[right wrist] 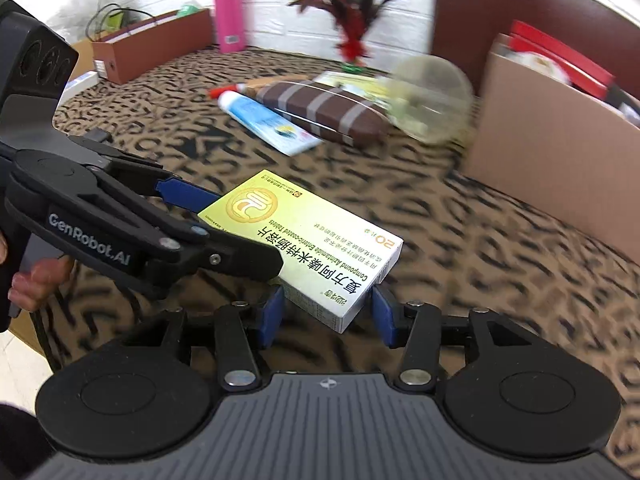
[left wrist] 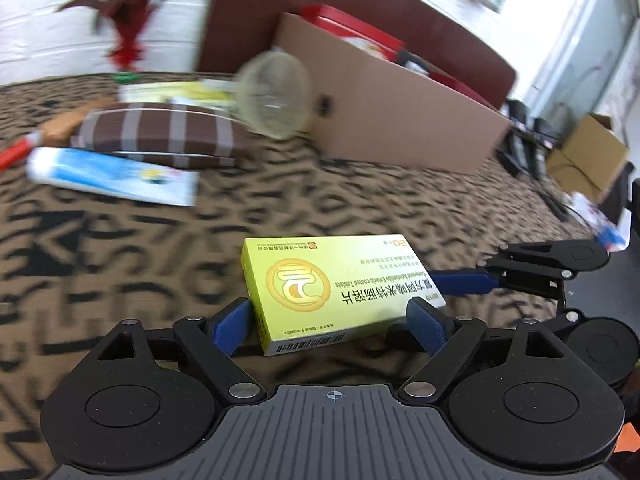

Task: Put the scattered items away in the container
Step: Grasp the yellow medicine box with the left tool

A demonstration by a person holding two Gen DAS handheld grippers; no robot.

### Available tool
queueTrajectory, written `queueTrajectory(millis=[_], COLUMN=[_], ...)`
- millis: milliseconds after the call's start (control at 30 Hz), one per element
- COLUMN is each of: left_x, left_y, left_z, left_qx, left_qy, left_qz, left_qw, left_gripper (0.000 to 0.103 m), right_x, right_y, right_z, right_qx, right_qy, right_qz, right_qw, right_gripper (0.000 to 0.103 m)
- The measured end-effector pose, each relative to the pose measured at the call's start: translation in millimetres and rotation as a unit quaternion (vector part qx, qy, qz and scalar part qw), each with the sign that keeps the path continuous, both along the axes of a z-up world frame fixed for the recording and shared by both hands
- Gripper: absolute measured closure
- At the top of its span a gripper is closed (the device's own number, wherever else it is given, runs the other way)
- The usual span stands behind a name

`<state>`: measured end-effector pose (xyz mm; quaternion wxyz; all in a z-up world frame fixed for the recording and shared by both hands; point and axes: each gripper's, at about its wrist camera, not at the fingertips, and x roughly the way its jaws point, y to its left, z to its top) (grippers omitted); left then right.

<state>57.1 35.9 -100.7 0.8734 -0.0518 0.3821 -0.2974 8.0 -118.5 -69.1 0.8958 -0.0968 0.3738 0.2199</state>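
A yellow-green tablet box (left wrist: 336, 288) is held above the patterned cloth by both grippers. My left gripper (left wrist: 334, 318) has its blue pads on the box's two long sides. My right gripper (right wrist: 328, 312) grips the same box (right wrist: 308, 240) at its near end. In the left wrist view the right gripper's blue finger (left wrist: 464, 282) touches the box's right end. In the right wrist view the left gripper (right wrist: 192, 216) comes in from the left. The open cardboard box (left wrist: 396, 120) stands beyond, also at the right of the right wrist view (right wrist: 560, 168).
On the cloth lie a blue-white tube (right wrist: 264, 120), a brown striped pouch (right wrist: 324, 110), a clear plastic cup on its side (right wrist: 432, 100), a red-capped item (right wrist: 224, 91) and yellow packets (left wrist: 176, 90). A pink bottle (right wrist: 229, 14), a brown paper bag (right wrist: 152, 44) and a feather ornament (right wrist: 352, 12) stand behind.
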Motion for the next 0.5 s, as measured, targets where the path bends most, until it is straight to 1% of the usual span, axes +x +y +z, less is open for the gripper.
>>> queueTrajectory(millis=[100, 233, 367, 500], left_x=[-4, -5, -8, -5], left_y=[-22, -25, -21, -27], left_z=[-1, -1, -1, 1], left_qx=[0.008, 0.011, 0.025, 0.038], left_qy=[-0.008, -0.002, -0.005, -0.002], left_qz=[-0.021, -0.021, -0.012, -0.021], left_qw=[0.9997, 0.9997, 0.9996, 0.9991], left_gripper=[0.012, 0.011, 0.011, 0.015], right_x=[-8, -9, -8, -5], right_y=[-22, -43, -44, -44], right_z=[0, -2, -4, -6], right_qx=[-0.003, 0.018, 0.029, 0.033], right_qy=[-0.001, 0.000, -0.007, -0.011], right_qz=[-0.020, -0.041, -0.031, -0.020], right_qw=[1.000, 0.999, 0.999, 0.999], right_gripper=[0.048, 0.047, 0.044, 0.044])
